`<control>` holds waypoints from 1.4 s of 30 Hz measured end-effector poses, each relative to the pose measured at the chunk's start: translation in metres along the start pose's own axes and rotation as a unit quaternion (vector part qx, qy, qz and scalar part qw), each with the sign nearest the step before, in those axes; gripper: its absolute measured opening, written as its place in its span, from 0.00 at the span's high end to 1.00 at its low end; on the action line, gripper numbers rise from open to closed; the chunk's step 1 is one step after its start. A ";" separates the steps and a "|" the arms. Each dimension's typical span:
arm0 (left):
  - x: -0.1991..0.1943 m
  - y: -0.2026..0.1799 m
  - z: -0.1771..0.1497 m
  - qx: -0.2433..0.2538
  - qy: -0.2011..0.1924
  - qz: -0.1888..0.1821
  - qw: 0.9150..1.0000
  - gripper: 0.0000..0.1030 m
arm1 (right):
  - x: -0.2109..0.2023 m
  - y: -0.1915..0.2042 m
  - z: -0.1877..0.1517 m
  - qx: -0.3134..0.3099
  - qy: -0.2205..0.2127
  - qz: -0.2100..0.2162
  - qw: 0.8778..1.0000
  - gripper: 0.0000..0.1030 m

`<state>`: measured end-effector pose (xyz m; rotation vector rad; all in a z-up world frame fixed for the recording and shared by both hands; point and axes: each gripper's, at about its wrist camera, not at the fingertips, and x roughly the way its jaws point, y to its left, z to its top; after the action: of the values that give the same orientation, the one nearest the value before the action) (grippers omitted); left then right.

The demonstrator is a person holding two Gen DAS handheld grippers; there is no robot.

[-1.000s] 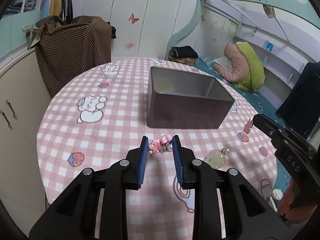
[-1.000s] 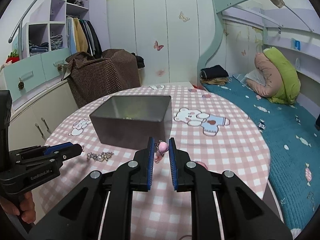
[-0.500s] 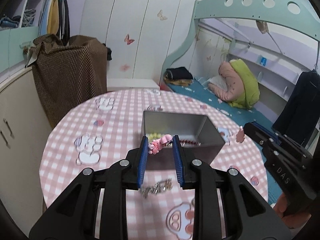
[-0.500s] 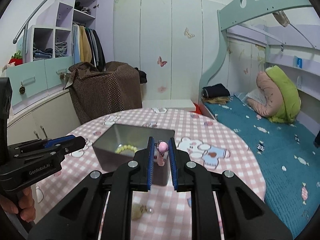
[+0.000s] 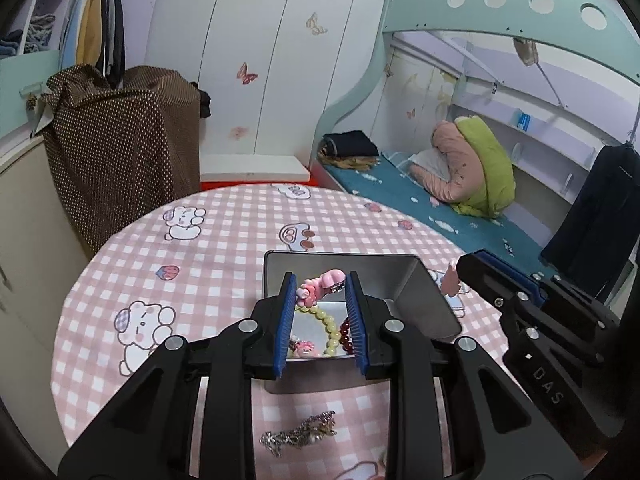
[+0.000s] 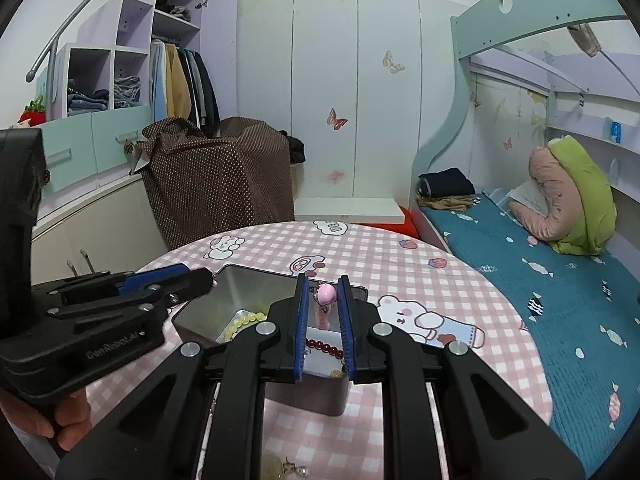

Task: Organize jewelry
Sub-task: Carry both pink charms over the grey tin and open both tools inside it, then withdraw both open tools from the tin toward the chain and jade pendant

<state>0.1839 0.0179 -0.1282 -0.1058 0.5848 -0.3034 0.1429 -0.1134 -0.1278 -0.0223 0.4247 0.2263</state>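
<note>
A grey metal tin point(image 5: 420, 304) point(image 6: 200, 312) stands on the pink checked table. My left gripper point(image 5: 320, 286) hovers over its open top, shut on a pink cartoon charm point(image 5: 320, 286). My right gripper point(image 6: 323, 294) also hangs above the tin, shut on a small pink bead charm point(image 6: 326, 294) with a dangling piece. Inside the tin lie a pale yellow bead bracelet point(image 5: 328, 324) point(image 6: 242, 322), a dark red bead bracelet point(image 5: 346, 334) point(image 6: 324, 347) and a small pink charm point(image 5: 302, 348). A silver chain point(image 5: 298, 436) lies on the cloth in front of the tin.
The round table's cloth point(image 5: 224, 248) bears cartoon prints. A pale yellow pendant point(image 6: 280, 470) lies near its front edge. Behind stand a brown dotted cover point(image 5: 120, 152), white wardrobe doors and a bunk bed point(image 5: 460, 208) on the right. A hand point(image 6: 68, 424) holds the left gripper's body.
Both grippers rose and moved forward from in front of the tin to above its opening, each still holding its charm. The tin's contents came into view.
</note>
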 end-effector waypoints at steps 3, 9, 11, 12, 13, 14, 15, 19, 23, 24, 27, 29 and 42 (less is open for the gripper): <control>0.010 0.004 0.000 -0.002 0.007 0.002 1.000 0.75 | 0.007 -0.001 0.000 -0.002 0.006 0.005 1.000 0.86; 0.023 0.011 -0.001 -0.004 0.015 -0.003 1.000 0.72 | 0.018 -0.002 -0.001 -0.004 0.021 0.018 1.000 0.86; 0.025 0.014 -0.001 -0.008 0.016 -0.004 1.000 0.64 | 0.021 -0.004 -0.001 -0.003 0.023 0.019 1.000 0.86; 0.025 0.015 0.000 -0.010 0.016 -0.006 1.000 0.64 | 0.022 -0.004 0.000 -0.002 0.024 0.019 1.000 0.86; 0.026 0.016 0.000 -0.012 0.017 -0.006 1.000 0.64 | 0.023 -0.005 0.000 -0.002 0.024 0.019 1.000 0.86; 0.027 0.017 0.000 -0.013 0.017 -0.005 1.000 0.59 | 0.024 -0.006 0.000 -0.001 0.025 0.019 1.000 0.86; 0.027 0.018 0.000 -0.014 0.016 -0.004 1.000 0.56 | 0.024 -0.006 0.000 0.000 0.025 0.019 1.000 0.86; 0.022 0.024 0.003 -0.025 0.008 -0.008 1.000 0.40 | 0.026 -0.010 0.003 0.003 0.025 0.019 1.000 0.86; 0.017 0.029 0.005 -0.020 0.000 0.006 1.000 0.33 | 0.026 -0.013 0.005 0.005 0.024 0.019 1.000 0.86; 0.016 0.031 0.005 -0.021 -0.001 0.007 1.000 0.31 | 0.026 -0.014 0.005 0.006 0.023 0.019 1.000 0.86; 0.014 0.036 0.006 -0.024 -0.002 0.013 1.000 0.30 | 0.024 -0.015 0.006 0.007 0.017 0.025 1.000 0.85; 0.013 0.037 0.006 -0.021 -0.002 0.018 1.000 0.27 | 0.023 -0.016 0.006 0.006 0.017 0.028 0.999 0.75; 0.010 0.050 0.001 -0.012 0.007 0.036 0.999 0.25 | 0.023 -0.035 -0.001 0.030 0.028 -0.014 0.999 0.41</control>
<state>0.2049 0.0620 -0.1413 -0.1059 0.6050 -0.2265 0.1703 -0.1431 -0.1388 0.0236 0.4857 0.1864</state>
